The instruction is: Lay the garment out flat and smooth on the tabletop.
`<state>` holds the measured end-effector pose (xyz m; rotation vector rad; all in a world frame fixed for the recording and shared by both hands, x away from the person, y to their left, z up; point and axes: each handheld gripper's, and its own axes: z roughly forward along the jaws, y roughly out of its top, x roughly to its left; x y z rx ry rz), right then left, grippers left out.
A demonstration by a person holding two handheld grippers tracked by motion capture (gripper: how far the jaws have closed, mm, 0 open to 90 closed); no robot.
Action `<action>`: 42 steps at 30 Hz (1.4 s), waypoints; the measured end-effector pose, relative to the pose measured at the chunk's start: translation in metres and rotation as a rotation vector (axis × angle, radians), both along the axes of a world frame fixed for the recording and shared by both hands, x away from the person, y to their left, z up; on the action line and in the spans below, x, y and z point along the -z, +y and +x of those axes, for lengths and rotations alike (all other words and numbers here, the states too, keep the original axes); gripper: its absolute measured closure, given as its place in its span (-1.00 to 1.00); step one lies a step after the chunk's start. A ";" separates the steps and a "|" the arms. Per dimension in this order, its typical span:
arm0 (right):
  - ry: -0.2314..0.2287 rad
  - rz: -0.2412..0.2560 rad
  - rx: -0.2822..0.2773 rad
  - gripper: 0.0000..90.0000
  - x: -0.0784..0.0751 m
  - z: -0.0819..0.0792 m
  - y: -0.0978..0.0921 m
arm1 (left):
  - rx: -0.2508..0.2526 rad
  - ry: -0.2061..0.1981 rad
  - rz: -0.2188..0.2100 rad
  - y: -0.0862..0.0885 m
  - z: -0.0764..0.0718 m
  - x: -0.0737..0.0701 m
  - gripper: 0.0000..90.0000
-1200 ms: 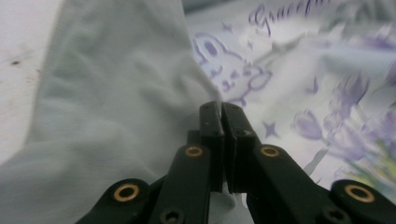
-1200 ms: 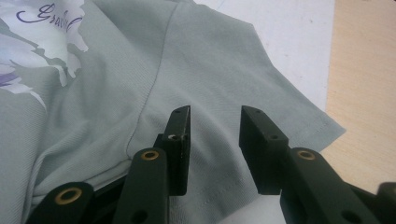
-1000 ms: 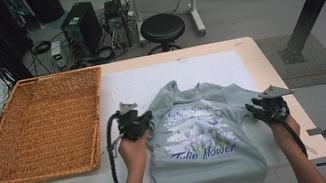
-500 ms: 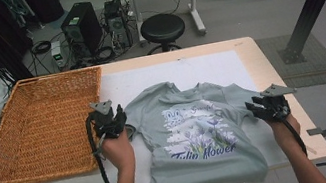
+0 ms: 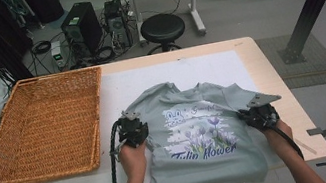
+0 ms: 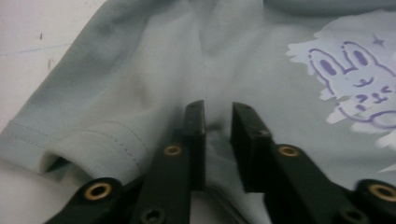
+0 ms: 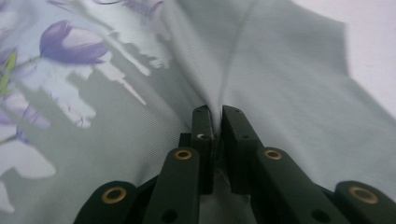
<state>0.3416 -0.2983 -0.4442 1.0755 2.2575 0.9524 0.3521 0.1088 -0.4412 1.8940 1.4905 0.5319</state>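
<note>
A grey-green T-shirt [image 5: 204, 165] with a purple tulip print lies face up on the white mat [image 5: 148, 79], its bottom hem hanging over the table's near edge. My left gripper [image 5: 133, 127] sits at the shirt's left side by the sleeve. In the left gripper view, its jaws [image 6: 217, 109] stand a little apart with a puckered ridge of shirt [image 6: 140, 70] fabric pinched between them, and the sleeve hem lies at lower left. My right gripper [image 5: 257, 116] is at the shirt's right edge. Its jaws [image 7: 215, 112] are nearly together on a raised fold of the shirt [image 7: 289, 79].
A large flat wicker basket [image 5: 35, 129] fills the table's left part, close to my left gripper. Bare mat lies beyond the shirt's collar. The table's right edge [image 5: 302, 112] is near my right hand. A black stool [image 5: 162, 28] and computer cases stand on the floor behind.
My left gripper swung out left toward the basket, then came back right to the shirt's left side. The shirt's left sleeve now lies drawn in. The right gripper has stayed put.
</note>
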 end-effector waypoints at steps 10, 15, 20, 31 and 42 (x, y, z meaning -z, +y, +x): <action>0.034 0.160 0.064 0.40 -0.017 -0.026 -0.020 | 0.060 0.020 -0.237 0.016 -0.040 -0.013 0.44; 0.107 0.187 0.001 0.38 -0.016 -0.058 -0.018 | 0.159 0.030 -0.318 0.018 -0.072 -0.016 0.35; 0.124 0.228 -0.008 0.37 -0.007 -0.084 -0.023 | 0.237 0.060 -0.362 0.020 -0.098 -0.012 0.33; 0.143 0.159 -0.094 0.92 -0.003 -0.105 -0.014 | 0.359 0.157 -0.397 0.017 -0.111 0.000 0.90; 0.124 0.149 -0.071 0.40 -0.018 -0.118 -0.022 | 0.251 0.076 -0.414 0.032 -0.119 -0.005 0.30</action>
